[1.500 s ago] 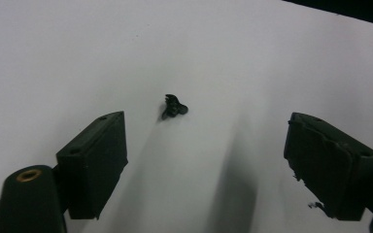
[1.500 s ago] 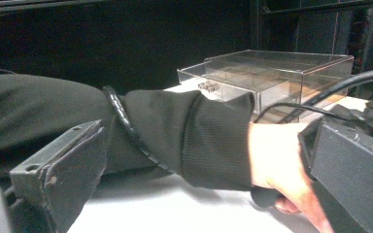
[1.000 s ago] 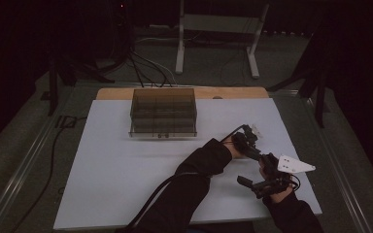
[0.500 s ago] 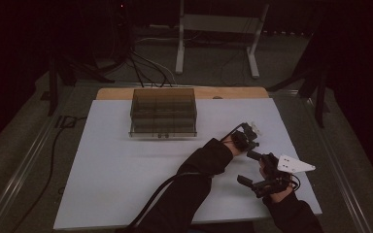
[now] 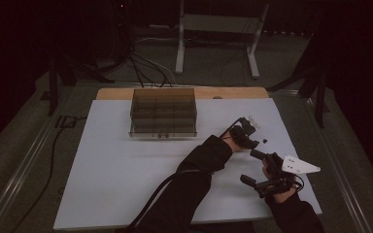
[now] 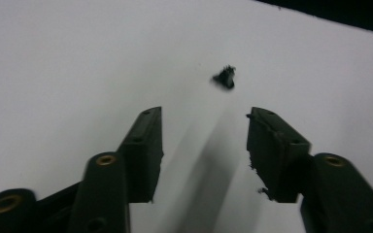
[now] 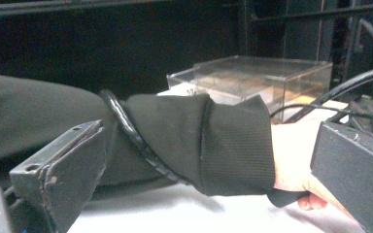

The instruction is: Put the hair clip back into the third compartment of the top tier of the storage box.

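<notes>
from the high view i see my left gripper [image 5: 253, 132] reached across to the right half of the white table [image 5: 126, 170], its jaws spread apart with nothing between them. in the left gripper view a small black object [image 6: 225, 77] lies on the white surface just past the jaw tips, at about 12 o'clock from them, touching neither jaw; in the high view it is the dark speck [image 5: 264, 141] just beside that gripper at its 4 o'clock. it is too small to say what it is. my right gripper [image 5: 257, 167] sits at 5 o'clock from the left one, near the table's right edge, jaws wide and empty. the right gripper view looks across my left sleeve [image 7: 189, 141], with the cable [image 7: 131, 133] wrapped over it, toward the clear plastic drawer box [image 7: 252, 77], which stands at the table's far side, at 10 o'clock from the left gripper in the high view.
</notes>
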Demonstrator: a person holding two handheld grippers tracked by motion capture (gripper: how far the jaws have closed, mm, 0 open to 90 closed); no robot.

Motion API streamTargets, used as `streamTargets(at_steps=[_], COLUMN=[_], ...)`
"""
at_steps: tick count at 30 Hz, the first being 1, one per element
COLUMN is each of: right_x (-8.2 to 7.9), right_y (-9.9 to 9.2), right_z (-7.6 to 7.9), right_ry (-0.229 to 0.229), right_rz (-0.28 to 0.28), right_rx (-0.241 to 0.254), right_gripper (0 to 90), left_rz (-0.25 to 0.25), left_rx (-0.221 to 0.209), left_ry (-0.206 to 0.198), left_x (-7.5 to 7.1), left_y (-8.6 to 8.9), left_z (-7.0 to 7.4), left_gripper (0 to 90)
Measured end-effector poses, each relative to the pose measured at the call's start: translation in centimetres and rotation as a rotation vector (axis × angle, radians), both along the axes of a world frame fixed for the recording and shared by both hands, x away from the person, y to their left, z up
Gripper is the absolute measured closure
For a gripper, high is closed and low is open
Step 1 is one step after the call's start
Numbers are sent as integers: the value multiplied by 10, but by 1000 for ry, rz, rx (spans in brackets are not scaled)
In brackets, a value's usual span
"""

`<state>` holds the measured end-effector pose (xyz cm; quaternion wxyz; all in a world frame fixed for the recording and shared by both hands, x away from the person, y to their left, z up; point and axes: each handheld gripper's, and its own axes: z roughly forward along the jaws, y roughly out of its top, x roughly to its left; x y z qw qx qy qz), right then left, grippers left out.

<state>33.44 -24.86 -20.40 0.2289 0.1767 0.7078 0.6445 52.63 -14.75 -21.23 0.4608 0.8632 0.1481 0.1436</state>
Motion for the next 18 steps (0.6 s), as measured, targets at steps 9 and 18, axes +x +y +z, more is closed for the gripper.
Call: streamTargets(at_steps=[9,18], right_x=[-3,-2], right_y=[-8,-6], right_z=[6,4], right_ry=[-22,-18], right_rz=[-27,-24], right_rx=[62,44], right_gripper=[0,0], left_rz=[-45,-52], left_rx=[-30,21], left_ry=[6,-20], left_x=[7,11], left_y=[-22,-54], left_z=[-1,-9], left_gripper=[433,541])
